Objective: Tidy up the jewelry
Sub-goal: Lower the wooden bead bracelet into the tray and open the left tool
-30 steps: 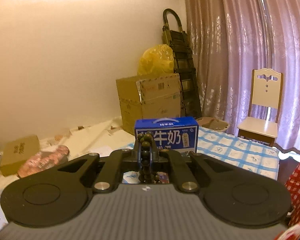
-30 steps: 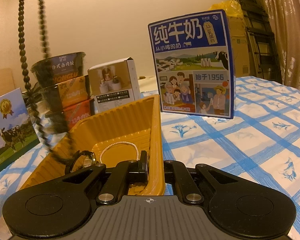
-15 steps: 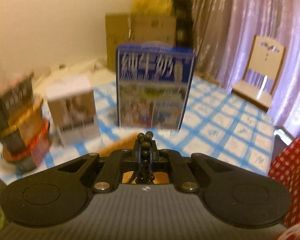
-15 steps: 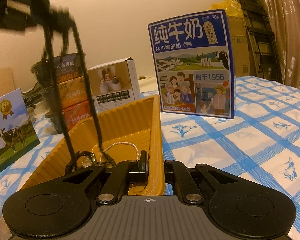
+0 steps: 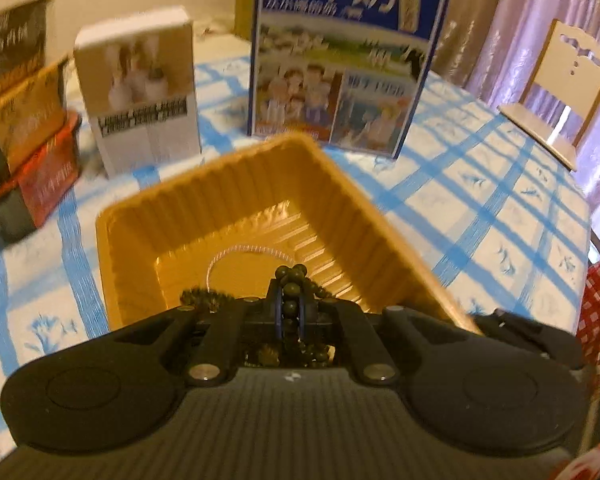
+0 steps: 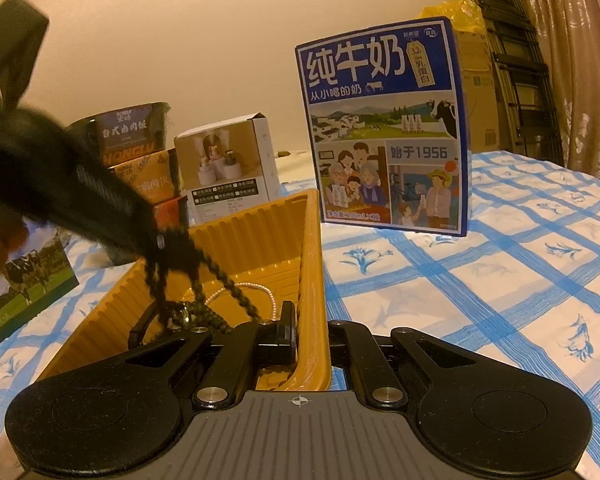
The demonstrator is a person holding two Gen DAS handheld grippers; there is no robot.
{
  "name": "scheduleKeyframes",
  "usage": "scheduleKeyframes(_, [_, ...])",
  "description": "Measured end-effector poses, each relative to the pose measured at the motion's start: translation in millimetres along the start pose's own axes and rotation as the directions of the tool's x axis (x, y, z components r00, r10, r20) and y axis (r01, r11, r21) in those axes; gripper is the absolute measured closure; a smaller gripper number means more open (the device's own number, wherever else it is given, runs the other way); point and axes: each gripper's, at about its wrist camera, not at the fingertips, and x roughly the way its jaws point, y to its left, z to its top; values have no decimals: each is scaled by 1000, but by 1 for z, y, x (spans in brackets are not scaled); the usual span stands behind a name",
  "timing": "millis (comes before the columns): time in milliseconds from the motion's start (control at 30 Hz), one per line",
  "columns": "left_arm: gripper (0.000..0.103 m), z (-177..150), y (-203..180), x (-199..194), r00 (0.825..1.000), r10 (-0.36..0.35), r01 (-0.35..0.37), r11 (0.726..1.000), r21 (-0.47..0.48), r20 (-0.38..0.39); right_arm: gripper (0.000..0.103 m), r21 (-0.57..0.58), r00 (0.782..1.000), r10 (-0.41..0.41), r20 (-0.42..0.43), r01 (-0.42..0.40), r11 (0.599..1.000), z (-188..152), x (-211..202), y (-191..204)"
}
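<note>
My left gripper (image 5: pixel 291 300) is shut on a dark bead necklace (image 5: pixel 290 276) and hangs low over a ribbed yellow tray (image 5: pixel 236 184). Part of the strand lies in the tray, the rest dangles from the fingers. The right wrist view shows the left gripper (image 6: pixel 168 244) coming in from the left, the beads (image 6: pixel 228 284) draping down into the tray. A pearl strand (image 6: pixel 256 288) and a dark ring-shaped piece (image 6: pixel 140 324) lie on the tray floor. My right gripper (image 6: pixel 310 332) is shut on the tray's right wall (image 6: pixel 308 248).
A blue milk carton (image 6: pixel 384 128) stands behind the tray, with a white box (image 6: pixel 228 164) and stacked food bowls (image 6: pixel 136 148) to its left. A cow-picture card (image 6: pixel 24 284) leans at the left. The blue-checked cloth (image 6: pixel 500 280) stretches right; a chair (image 5: pixel 560 80) stands beyond the table.
My left gripper has come down and tipped forward, from high above the table to just over the tray, and the bead necklace has sunk into the tray. The right gripper has stayed put.
</note>
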Motion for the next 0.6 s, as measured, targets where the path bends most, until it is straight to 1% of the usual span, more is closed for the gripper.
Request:
scheduleKeyframes(100, [96, -9, 3, 7, 1000, 1, -2, 1000, -10, -22, 98, 1, 1000, 0, 0, 0, 1000, 0, 0, 0])
scheduleKeyframes(233, [94, -18, 3, 7, 1000, 15, -15, 1000, -3, -21, 98, 2, 1000, -1, 0, 1, 1000, -1, 0, 0])
scheduleKeyframes(267, [89, -20, 3, 6, 1000, 15, -15, 1000, -4, -19, 98, 1, 1000, -1, -1, 1, 1000, -1, 0, 0])
scheduleKeyframes(300, [80, -23, 4, 5, 1000, 12, -12, 1000, -7, -16, 98, 2, 1000, -1, -1, 1, 1000, -1, 0, 0])
scheduleKeyframes(367, [69, -25, 5, 0, 1000, 17, -17, 1000, -17, -10, 98, 4, 1000, -3, -2, 3, 1000, -1, 0, 0])
scheduleKeyframes(467, [64, -30, 6, -8, 999, 32, -32, 999, -19, 12, 98, 8, 1000, -7, -4, 7, 1000, -2, 1, 0])
scheduleKeyframes(533, [58, -33, 7, -16, 998, 49, -48, 999, -21, 30, 98, 9, 1000, -10, -4, 10, 1000, -2, 1, 0])
scheduleKeyframes(567, [53, -35, 8, -21, 997, 61, -60, 998, -21, 42, 98, 9, 1000, -13, -4, 13, 1000, -2, 1, 0])
scheduleKeyframes(600, [51, -36, 9, -26, 996, 73, -72, 997, -20, 55, 98, 8, 1000, -15, -4, 15, 1000, -2, 1, 1])
